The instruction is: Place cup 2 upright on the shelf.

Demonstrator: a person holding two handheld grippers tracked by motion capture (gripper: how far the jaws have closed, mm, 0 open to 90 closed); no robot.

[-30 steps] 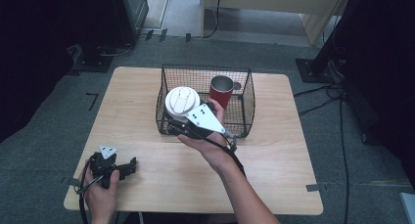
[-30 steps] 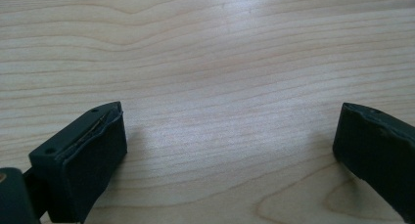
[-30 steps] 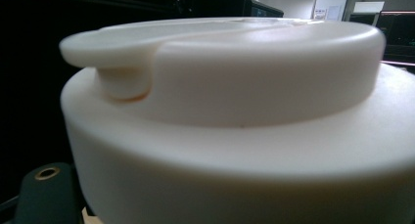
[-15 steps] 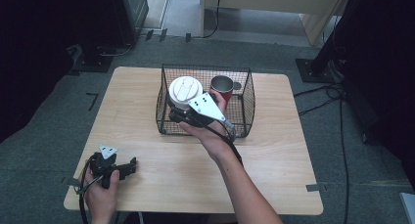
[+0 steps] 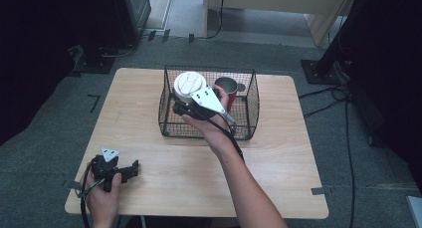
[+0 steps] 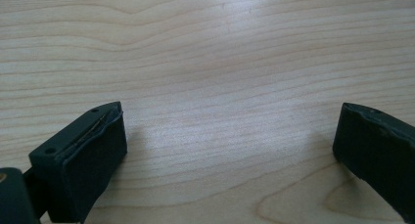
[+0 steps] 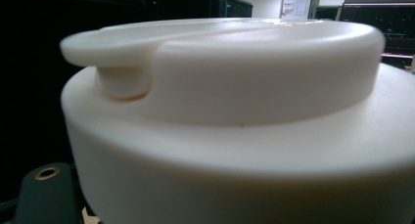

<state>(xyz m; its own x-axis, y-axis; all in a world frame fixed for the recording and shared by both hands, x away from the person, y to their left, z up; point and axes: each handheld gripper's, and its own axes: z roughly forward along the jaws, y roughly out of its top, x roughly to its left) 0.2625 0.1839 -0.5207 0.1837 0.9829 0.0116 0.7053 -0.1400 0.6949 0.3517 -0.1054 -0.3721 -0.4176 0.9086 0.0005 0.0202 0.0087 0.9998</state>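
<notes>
- Round white plastic lidded container (image 5: 189,85): held up over the rear left part of the black wire mesh basket (image 5: 249,113), near its left wall. The high view shows the flat top with a moulded flip tab. It is clear of the basket floor as far as can be judged; the lower body is hidden behind the gripper and hand.
- In the right gripper view the white container (image 7: 230,126) sits directly against the camera, lid and tab uppermost, one dark jaw part visible at the lower left beneath it.
- Right gripper (image 5: 185,106): jaws drawn in and clamped on the white container from the near side; grey three-cornered plate on top, cable trailing along the forearm toward the table's near edge.
- Red cylindrical mug (image 5: 226,88): upright inside the same basket, rear right, just beside the container; contact between them cannot be determined.
- Basket position: on the light wooden table (image 5: 278,153), toward the far centre.
- Left gripper (image 5: 130,169): resting on the table at the near left corner, well apart from the basket, jaws spread wide with only bare wood (image 6: 220,87) between them.
</notes>
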